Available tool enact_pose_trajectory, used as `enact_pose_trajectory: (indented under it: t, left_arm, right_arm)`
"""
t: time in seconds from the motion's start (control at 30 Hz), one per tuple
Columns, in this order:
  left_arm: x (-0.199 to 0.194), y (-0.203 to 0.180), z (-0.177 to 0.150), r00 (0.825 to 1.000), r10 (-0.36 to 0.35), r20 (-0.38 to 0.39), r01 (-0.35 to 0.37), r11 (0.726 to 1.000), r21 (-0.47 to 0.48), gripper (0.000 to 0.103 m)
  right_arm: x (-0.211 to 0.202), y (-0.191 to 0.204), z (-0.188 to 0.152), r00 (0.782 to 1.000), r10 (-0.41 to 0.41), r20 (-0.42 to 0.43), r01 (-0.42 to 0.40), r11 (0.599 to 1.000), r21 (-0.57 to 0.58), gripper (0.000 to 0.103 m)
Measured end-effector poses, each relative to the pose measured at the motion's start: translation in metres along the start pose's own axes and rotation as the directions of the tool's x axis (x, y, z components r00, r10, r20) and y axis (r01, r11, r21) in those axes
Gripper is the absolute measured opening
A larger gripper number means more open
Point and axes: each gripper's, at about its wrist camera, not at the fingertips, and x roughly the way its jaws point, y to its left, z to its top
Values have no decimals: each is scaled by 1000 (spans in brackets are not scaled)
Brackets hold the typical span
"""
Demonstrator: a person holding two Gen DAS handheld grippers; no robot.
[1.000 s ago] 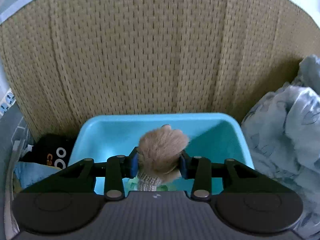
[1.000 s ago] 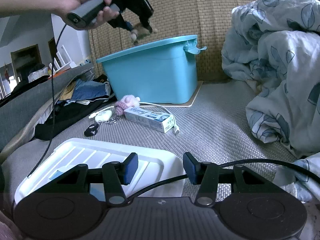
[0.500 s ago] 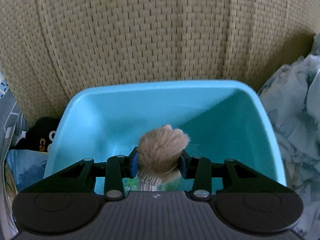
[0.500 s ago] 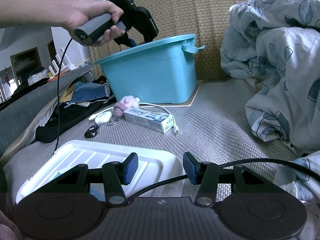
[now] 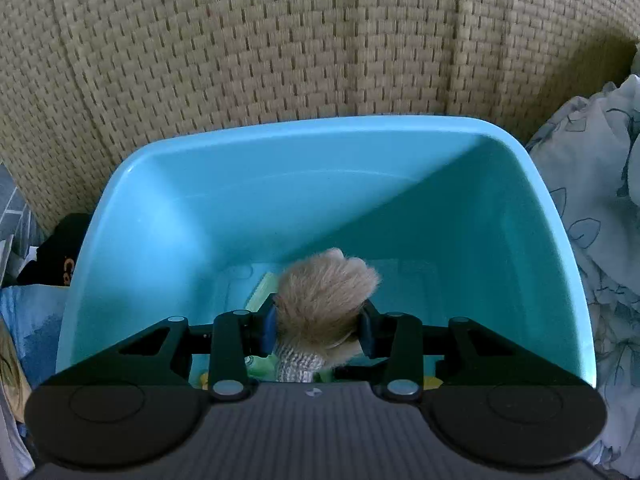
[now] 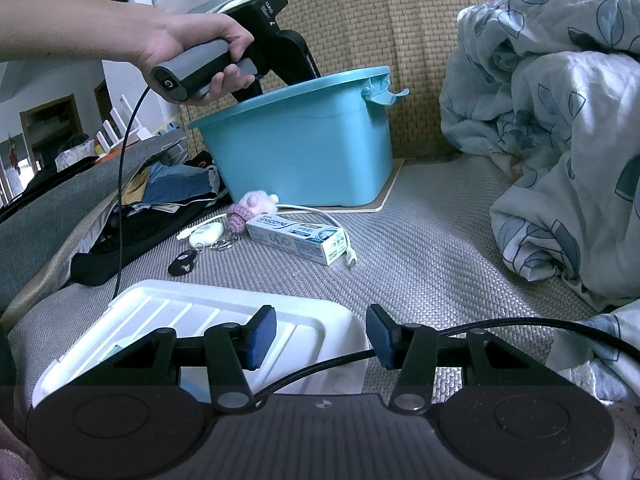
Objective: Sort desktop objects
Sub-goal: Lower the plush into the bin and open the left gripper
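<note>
My left gripper (image 5: pixel 318 326) is shut on a small tan furry plush toy (image 5: pixel 326 300) with a knitted grey-white part below it, held inside the mouth of the turquoise plastic bin (image 5: pixel 132 216). Green and yellow items lie on the bin floor, mostly hidden by the fingers. In the right wrist view a hand holds that left gripper with its fingers dipped out of sight into the turquoise bin (image 6: pixel 304 148). My right gripper (image 6: pixel 318 338) hangs open and empty above a white tray lid (image 6: pixel 180 312); a black cable passes just under its right finger.
On the woven mat lie a toothpaste box (image 6: pixel 296 236), a pink knitted toy (image 6: pixel 248 208), a white fob with key rings (image 6: pixel 208 236), a black key fob (image 6: pixel 184 262) and a white cable. A rumpled leaf-print duvet (image 6: pixel 560 140) fills the right; clothes pile at left.
The left gripper has dropped with the plush toy from above the bin's rim down into its opening and tipped more steeply. The right gripper stayed still.
</note>
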Motion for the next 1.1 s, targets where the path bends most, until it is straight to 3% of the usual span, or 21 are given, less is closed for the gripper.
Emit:
enact_pose_trajectory:
  t: [0.53,1.1]
  left_arm:
    - [13,-2,-2,998,21,-59,-18,999,46,46]
    - [-9,-2,-2,1000,8,0,-8,998,58,48]
  right_arm:
    - [1,-1,0,1000,3,-1,-3,1000,8,54]
    - [1,-3,0,1000,9,1,-9,1000,17,54]
